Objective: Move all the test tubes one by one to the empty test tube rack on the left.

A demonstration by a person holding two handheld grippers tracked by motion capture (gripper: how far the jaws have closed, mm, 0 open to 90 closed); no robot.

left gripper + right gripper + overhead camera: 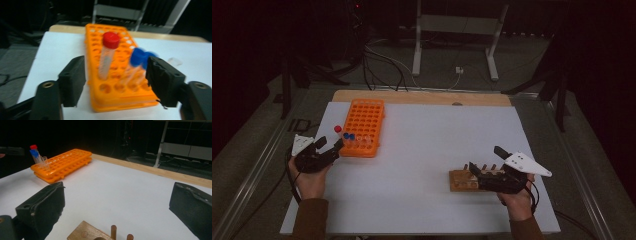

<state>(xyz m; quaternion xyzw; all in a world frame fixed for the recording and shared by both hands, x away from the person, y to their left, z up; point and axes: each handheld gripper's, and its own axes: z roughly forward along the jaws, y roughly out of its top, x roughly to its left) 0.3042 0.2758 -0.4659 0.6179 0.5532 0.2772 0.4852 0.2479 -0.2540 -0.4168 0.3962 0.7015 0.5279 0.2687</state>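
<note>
The left gripper stood open just short of the orange tube rack, its jaws clear of everything. Ahead of them and between their lines, a red-capped tube stood upright in the rack, untouched. Two blue-capped tubes stood in holes just beyond the right-hand jaw, close to its tip; blur hid whether they touched it. In the high view the left gripper sat at the rack's near left corner. The right gripper was open and empty, its jaws straddling a wooden peg block directly below, well apart from the rack.
</note>
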